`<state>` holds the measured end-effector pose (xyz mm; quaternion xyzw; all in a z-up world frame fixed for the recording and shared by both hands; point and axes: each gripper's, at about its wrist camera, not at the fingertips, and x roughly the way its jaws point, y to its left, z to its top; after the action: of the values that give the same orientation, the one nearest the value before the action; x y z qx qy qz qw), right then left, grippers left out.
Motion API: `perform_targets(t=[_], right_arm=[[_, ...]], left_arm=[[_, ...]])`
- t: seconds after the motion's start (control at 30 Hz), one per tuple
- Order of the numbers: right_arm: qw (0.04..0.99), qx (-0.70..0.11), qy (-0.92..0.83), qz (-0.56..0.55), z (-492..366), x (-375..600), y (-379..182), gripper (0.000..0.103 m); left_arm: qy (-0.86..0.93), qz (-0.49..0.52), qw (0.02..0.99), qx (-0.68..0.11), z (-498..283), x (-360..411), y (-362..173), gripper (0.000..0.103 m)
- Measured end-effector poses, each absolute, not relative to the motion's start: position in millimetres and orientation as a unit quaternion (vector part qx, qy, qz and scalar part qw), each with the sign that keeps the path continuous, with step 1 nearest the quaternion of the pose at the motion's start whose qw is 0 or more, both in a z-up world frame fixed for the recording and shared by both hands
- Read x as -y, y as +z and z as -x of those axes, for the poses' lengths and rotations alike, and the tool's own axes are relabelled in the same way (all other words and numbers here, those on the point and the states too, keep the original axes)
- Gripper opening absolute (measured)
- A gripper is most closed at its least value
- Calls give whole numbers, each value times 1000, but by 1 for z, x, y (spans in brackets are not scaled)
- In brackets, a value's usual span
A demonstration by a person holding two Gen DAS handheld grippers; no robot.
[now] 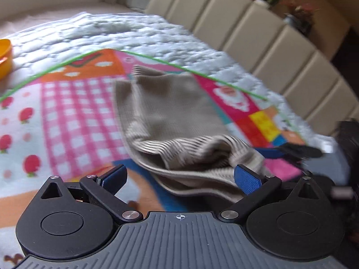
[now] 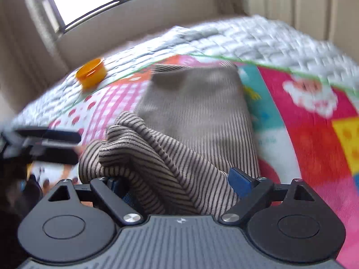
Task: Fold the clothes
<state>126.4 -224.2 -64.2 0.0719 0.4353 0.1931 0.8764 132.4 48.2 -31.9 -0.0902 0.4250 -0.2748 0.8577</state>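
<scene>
Mid-fold, probably: the striped garment (image 2: 190,121) lies on the play mat (image 1: 74,103), near edge bunched. Both tools, left (image 1: 179,177) and right (image 2: 179,183), gape wide, neither gripping; smoothing that bunch seems due.

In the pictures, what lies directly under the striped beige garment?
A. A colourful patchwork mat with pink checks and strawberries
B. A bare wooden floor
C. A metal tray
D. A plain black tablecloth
A: the striped beige garment rests on a colourful patchwork mat with pink checks and strawberries, which is itself spread over a white quilted cover.
</scene>
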Motion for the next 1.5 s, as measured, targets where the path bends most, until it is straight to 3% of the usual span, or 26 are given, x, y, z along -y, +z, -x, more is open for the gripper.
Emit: perform_targets(t=[0.23,0.4,0.6,0.8,0.93,1.17,1.27,1.37,1.5], right_arm=[[878,-427,213,-2,-117,205,-67,93],[881,-408,228,72,-107,192,-64,94],[862,-323,241,308,-70,150,-77,96],[851,-294,220,376,-63,141,-89,95],[840,-291,208,409,-63,138,-99,87],[821,-270,218,453,-54,132,-108,50],[794,-276,238,486,-61,132,-97,39],[770,-279,254,514,-72,132,-76,34],[715,-298,296,559,-53,133,-70,30]], left_arm=[[-264,-89,861,-426,-113,0,-51,103],[-214,-145,868,-425,-117,10,-66,103],[-174,-99,883,-425,-129,-8,-59,103],[-172,-88,881,-431,-131,-13,-58,103],[-172,-88,881,-431,-130,-12,-58,103],[-172,-86,880,-434,-129,-11,-58,103],[-178,-67,877,-442,-131,-13,-56,103],[-217,-6,867,-448,-132,-27,-46,103],[-233,121,889,-376,-124,-71,-6,103]])
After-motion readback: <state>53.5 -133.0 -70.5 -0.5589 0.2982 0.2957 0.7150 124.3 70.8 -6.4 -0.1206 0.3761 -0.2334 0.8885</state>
